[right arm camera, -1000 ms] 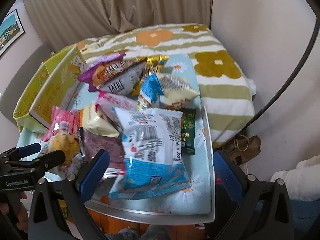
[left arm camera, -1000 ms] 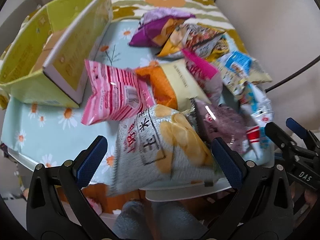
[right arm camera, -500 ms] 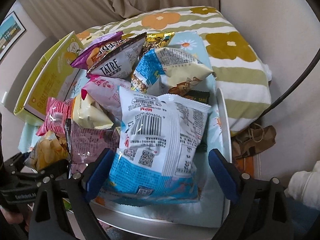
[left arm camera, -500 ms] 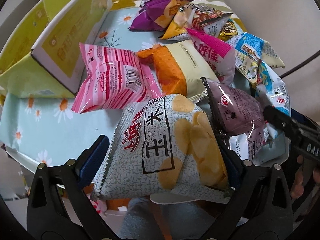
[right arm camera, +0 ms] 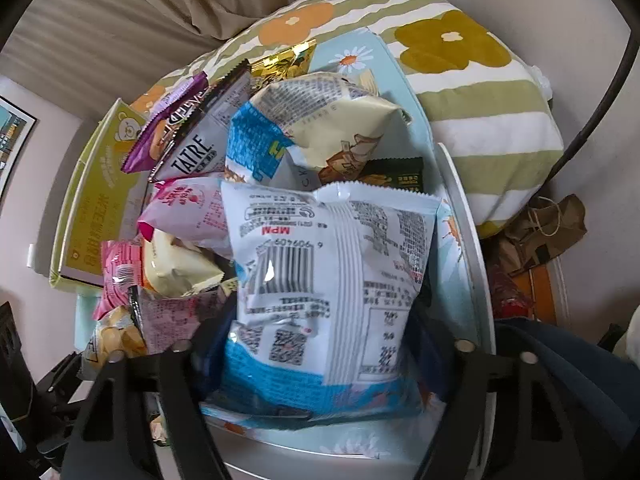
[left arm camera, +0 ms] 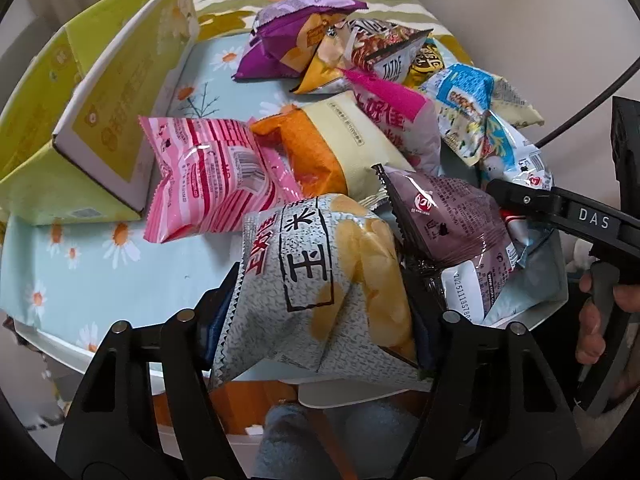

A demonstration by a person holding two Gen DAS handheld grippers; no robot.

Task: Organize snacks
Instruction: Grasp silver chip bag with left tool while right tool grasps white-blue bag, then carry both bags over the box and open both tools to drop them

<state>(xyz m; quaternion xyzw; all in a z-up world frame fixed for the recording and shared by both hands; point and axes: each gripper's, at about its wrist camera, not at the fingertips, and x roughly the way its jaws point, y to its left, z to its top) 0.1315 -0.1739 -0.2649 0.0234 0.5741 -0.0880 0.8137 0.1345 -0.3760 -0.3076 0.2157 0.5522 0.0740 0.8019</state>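
Left wrist view: the left hand-held gripper (left arm camera: 320,312) is closing its blue-padded jaws on a grey speckled chip bag printed with yellow crisps (left arm camera: 332,280), whose sides already crease inward between the pads. That bag sits at the near edge of the table (left arm camera: 80,272), which wears a pale blue cloth with daisies. Just behind it lie a pink-and-white striped packet (left arm camera: 212,184) and an orange-and-cream packet (left arm camera: 332,148); a maroon foil packet (left arm camera: 444,216) leans against its right side. Farther back are a purple pouch (left arm camera: 280,40) and a white bag with a magenta corner (left arm camera: 396,120). An open yellow-green cardboard box (left arm camera: 112,92) stands along the left edge. At the right edge the right hand-held gripper (left arm camera: 560,212) comes in from the side, black and gripped by a hand (left arm camera: 600,312).

Right wrist view: the right hand-held gripper (right arm camera: 320,344) is closing around a white-and-blue plastic snack bag with a barcode (right arm camera: 328,280) — the bag lies between the jaws at the near right corner of the table, but whether the pads press it yet I cannot tell. Behind it lie a cream-and-blue bag (right arm camera: 312,128), a dark green bar wrapper (right arm camera: 400,174) and a grey pouch lettered TATRE (right arm camera: 192,152).
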